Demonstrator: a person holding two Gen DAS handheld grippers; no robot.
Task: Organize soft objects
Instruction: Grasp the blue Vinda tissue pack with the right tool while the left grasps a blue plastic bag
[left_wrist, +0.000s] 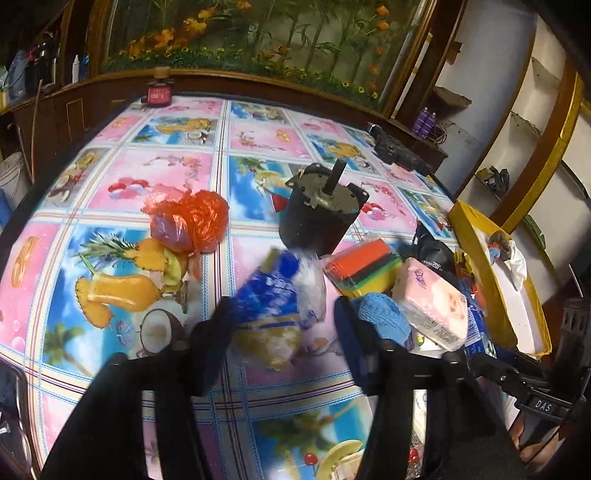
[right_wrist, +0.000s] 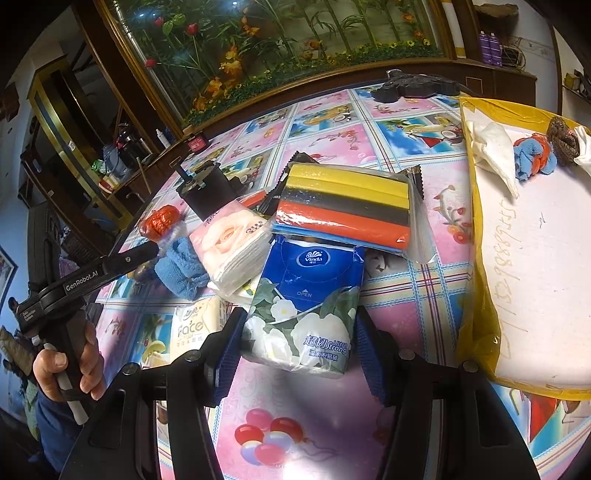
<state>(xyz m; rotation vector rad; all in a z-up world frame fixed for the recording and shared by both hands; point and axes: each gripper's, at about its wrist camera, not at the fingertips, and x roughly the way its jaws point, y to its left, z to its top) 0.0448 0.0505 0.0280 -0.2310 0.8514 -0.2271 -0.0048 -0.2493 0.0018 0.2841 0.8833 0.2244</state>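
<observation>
In the left wrist view my left gripper (left_wrist: 282, 332) stands open around a blurred blue, yellow and white packet (left_wrist: 277, 306). Its left pad is at the packet and the right pad (left_wrist: 347, 332) stands clear of it. Beside that pad lie a blue knitted cloth (left_wrist: 384, 317), a pink tissue pack (left_wrist: 432, 306) and a pack of coloured sponges (left_wrist: 365, 269). In the right wrist view my right gripper (right_wrist: 299, 350) is shut on a blue Vinda tissue pack (right_wrist: 306, 295), pads on both sides. Behind it lie the sponge pack (right_wrist: 343, 206), the pink tissue pack (right_wrist: 232, 240) and the blue cloth (right_wrist: 181, 269).
A yellow-rimmed white tray (right_wrist: 524, 277) at the right holds a white rag, a blue-orange cloth (right_wrist: 532, 155) and a scrubber. A black motor (left_wrist: 321, 210) and an orange bag (left_wrist: 192, 221) stand mid-table. A black tool (left_wrist: 399, 151) lies at the back. A hand (right_wrist: 62, 369) grips the left handle.
</observation>
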